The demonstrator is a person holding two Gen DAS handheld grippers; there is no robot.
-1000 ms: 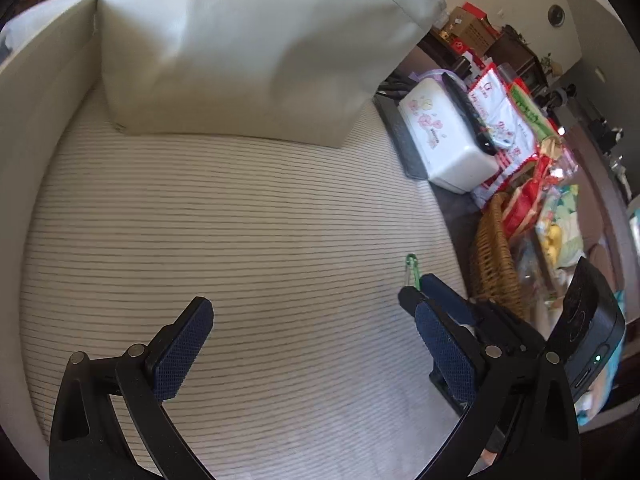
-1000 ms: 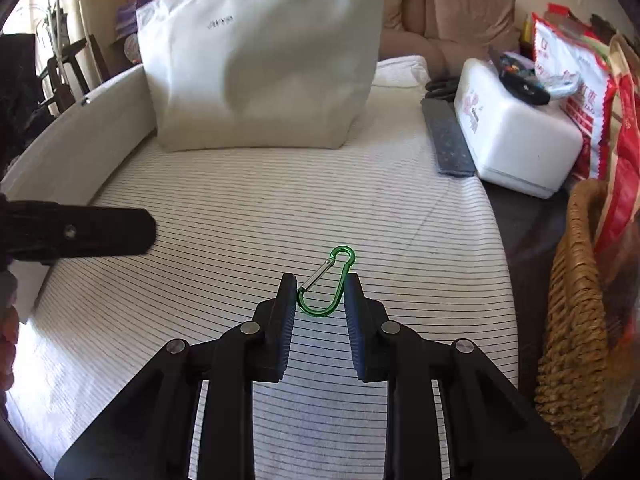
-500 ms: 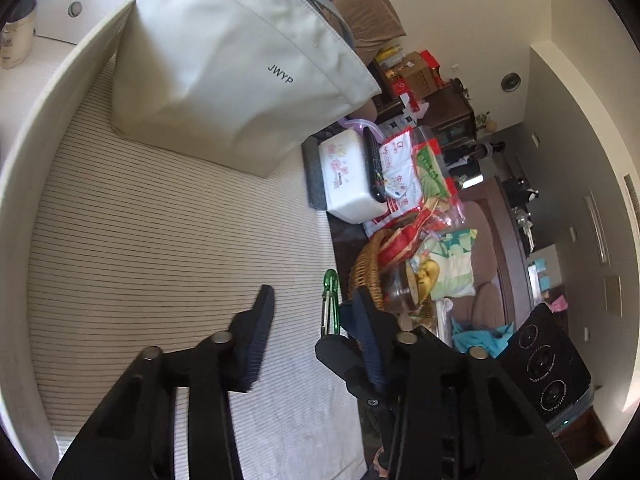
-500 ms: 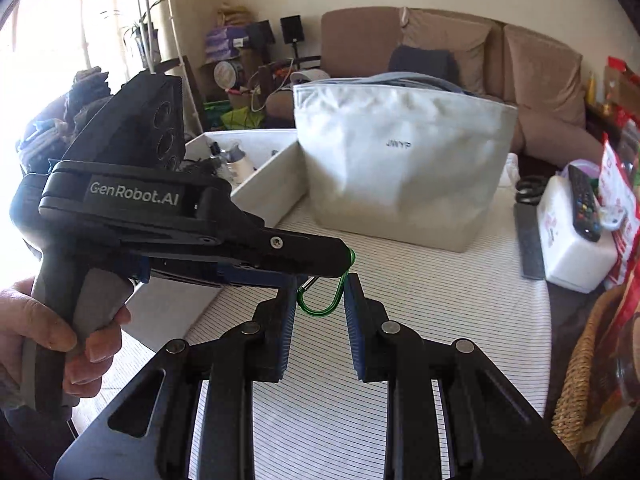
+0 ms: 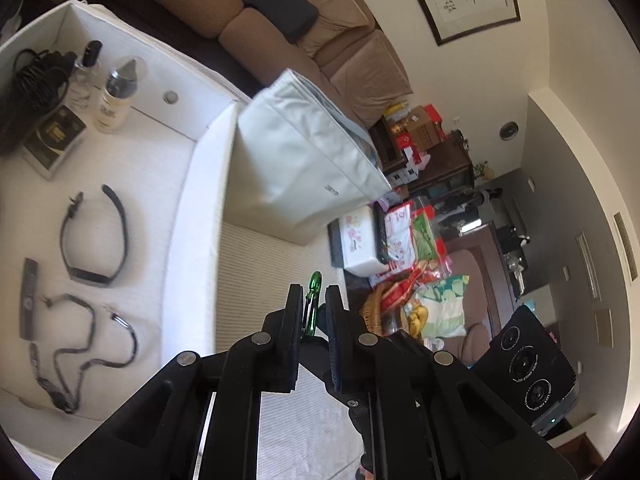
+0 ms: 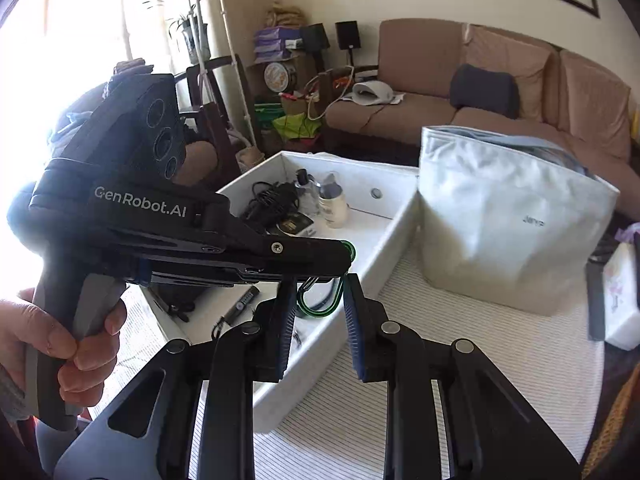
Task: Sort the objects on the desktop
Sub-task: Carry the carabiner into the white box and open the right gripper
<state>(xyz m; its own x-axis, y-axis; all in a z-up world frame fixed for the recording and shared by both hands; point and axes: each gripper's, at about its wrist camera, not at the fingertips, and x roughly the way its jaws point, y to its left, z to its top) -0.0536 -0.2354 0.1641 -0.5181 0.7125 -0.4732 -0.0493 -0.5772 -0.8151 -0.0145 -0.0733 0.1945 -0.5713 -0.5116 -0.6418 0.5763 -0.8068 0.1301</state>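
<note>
A green carabiner (image 5: 313, 294) is held in the air between both grippers, above the edge of a white storage box (image 5: 188, 216). My left gripper (image 5: 313, 312) is shut on the carabiner, its green tip sticking out past the pads. In the right wrist view the carabiner (image 6: 322, 300) sits between the pads of my right gripper (image 6: 319, 312), which also looks shut on it. The left gripper (image 6: 340, 258) crosses in from the left there and clamps the carabiner's top. The box (image 6: 384, 240) lies just beyond.
The box holds a black wristband (image 5: 92, 236), a lanyard (image 5: 80, 356), a slim remote (image 5: 28, 296), bottles (image 5: 114, 98) and a black cable bundle (image 5: 34, 88). A white tote bag (image 5: 304, 168) stands on the striped mat (image 6: 500, 344). A tissue box (image 5: 360, 240), snack packets and a wicker basket (image 5: 378, 312) lie right.
The right gripper lifted the carabiner off the mat towards the box. The left gripper closed from wide open onto the carabiner. Both views swung up and left; the box's contents now show.
</note>
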